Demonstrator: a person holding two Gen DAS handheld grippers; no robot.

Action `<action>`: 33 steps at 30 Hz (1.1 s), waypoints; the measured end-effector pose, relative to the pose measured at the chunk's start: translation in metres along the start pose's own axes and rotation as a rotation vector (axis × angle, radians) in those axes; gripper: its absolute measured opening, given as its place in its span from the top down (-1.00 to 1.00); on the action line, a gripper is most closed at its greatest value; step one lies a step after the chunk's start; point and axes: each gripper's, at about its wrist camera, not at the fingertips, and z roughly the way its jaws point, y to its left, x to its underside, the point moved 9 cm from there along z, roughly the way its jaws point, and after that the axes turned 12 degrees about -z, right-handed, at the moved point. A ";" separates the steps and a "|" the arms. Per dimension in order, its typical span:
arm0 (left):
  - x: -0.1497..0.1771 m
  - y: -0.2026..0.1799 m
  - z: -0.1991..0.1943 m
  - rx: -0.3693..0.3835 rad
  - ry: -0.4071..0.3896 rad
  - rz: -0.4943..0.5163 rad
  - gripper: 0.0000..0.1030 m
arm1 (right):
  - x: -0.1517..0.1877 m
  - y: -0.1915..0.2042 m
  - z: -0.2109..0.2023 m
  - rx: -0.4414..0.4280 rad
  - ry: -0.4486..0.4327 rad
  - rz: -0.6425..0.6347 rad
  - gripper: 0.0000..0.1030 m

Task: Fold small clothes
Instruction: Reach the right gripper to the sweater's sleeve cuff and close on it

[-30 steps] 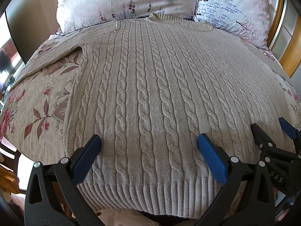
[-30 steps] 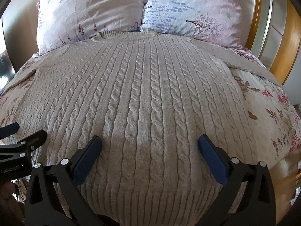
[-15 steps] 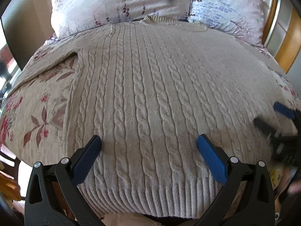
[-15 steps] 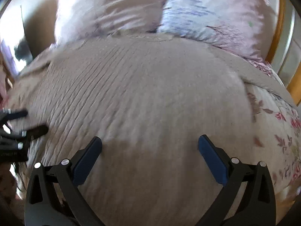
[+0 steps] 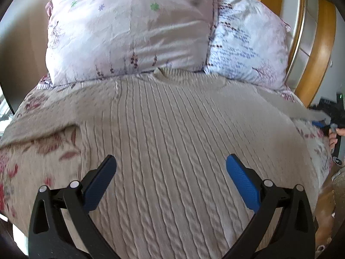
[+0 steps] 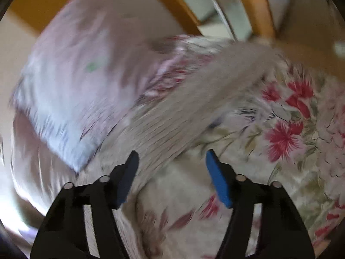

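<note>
Left wrist: left gripper (image 5: 171,170) wide above sweater (image 5: 172,140); right gripper (image 6: 170,164) narrower, sleeve (image 6: 183,116) between, ungripped.

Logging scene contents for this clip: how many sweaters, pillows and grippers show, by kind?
Sweater: 1
Pillows, pink and blue-patterned: 2
Grippers, left gripper and right gripper: 2
Total: 5

Bed (image 5: 32,151) w/ sweater (image 5: 172,140), pillows (image 5: 129,36)
</note>
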 end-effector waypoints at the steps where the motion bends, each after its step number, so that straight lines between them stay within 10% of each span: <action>1: -0.006 0.002 0.004 0.004 0.003 -0.007 -0.97 | -0.002 -0.009 0.006 0.002 0.011 0.038 -0.19; 20: -0.038 0.022 0.036 0.108 0.029 -0.137 -0.97 | -0.035 -0.007 0.028 0.048 -0.092 -0.011 0.78; 33: -0.044 0.024 0.034 0.125 0.011 -0.162 -0.97 | -0.004 0.153 -0.003 -0.200 -0.126 -0.398 0.80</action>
